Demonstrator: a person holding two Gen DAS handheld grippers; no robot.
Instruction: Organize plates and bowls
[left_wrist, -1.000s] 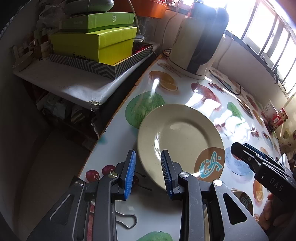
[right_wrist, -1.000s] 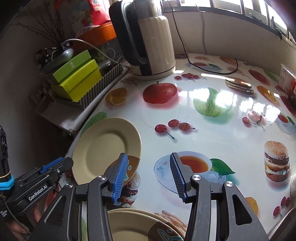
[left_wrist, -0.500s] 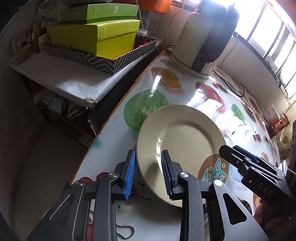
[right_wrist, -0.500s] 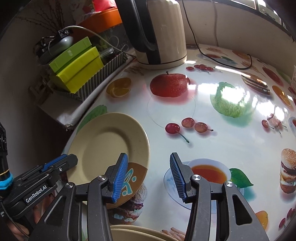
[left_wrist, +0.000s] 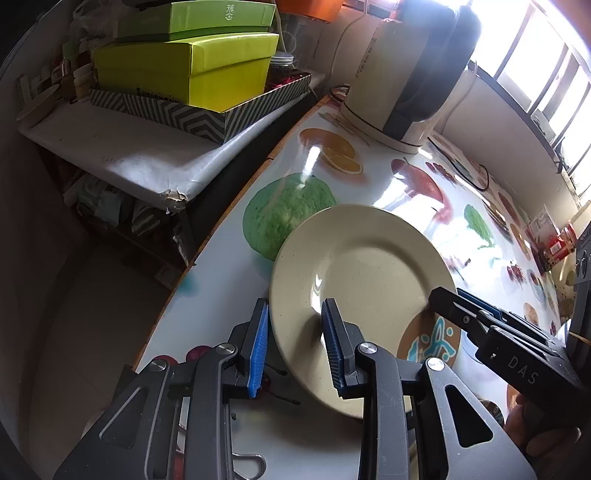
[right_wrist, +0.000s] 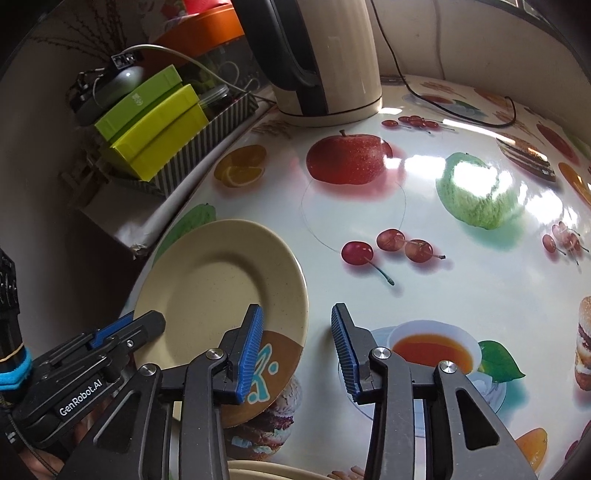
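**Bright window, hard glare**

We see daylight pouring from the window (left_wrist: 535, 66), blown out white. Glare streaks the table (right_wrist: 461, 280) near its far edge. Left sides fall dim; fisheye bending curves every border, corners vignetted black.

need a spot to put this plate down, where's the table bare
Bare room: the middle of the glossy fruit-print table, between the cream electric kettle at the back and the round beige plate at the near edge. Crowded: the side shelf stacked with green cardboard boxes.
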